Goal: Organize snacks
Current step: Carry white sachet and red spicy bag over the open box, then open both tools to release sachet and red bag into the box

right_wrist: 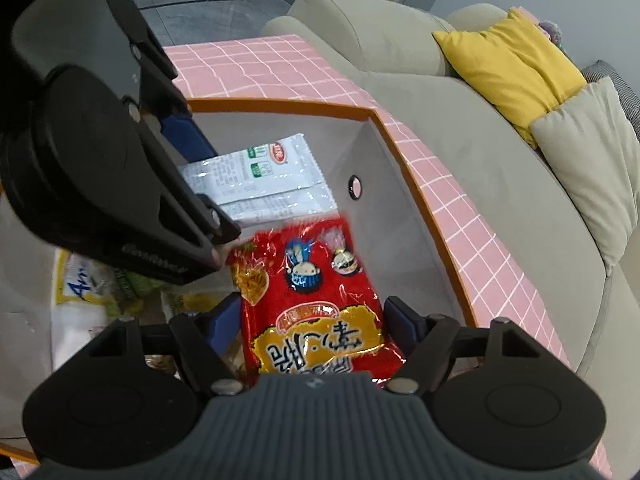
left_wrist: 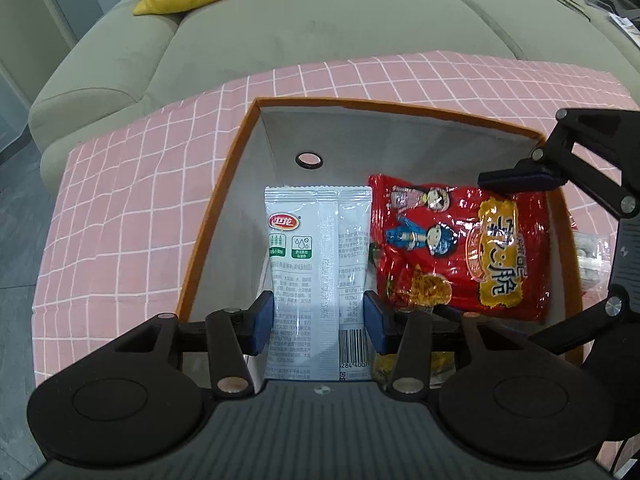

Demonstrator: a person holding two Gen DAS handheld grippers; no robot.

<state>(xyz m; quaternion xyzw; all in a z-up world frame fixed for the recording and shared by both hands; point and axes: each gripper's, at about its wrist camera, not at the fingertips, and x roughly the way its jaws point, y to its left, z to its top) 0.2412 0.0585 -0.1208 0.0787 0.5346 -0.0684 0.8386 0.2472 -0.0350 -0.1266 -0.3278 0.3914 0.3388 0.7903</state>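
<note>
On the left, the left gripper [left_wrist: 319, 322] is clamped on the near end of a white snack packet [left_wrist: 318, 256], its blue pads pressing both long edges, and it holds the packet down inside the orange-rimmed box [left_wrist: 224, 184], against the box's left wall. The box stands on the pink checked counter [left_wrist: 132, 184], with a grey sofa [left_wrist: 248, 40] beyond it.

To the right, the right gripper [right_wrist: 310, 320] straddles a red snack bag [right_wrist: 316, 304] lowered into the same box beside the white packet. Its left pad seems to touch the bag's edge, but a sliver of gap shows at the right pad, so I cannot tell whether the grip is firm or loosening. Other wrappers [right_wrist: 92, 284] lie at the box's near end, under the left gripper as the right wrist view shows it.

The step in hand looks like placing both snacks in the box side by side. The next move calls for setting each pack flat on the floor of the box, spreading the jaws, and lifting straight up so neither pack snags or drags its neighbour.
</note>
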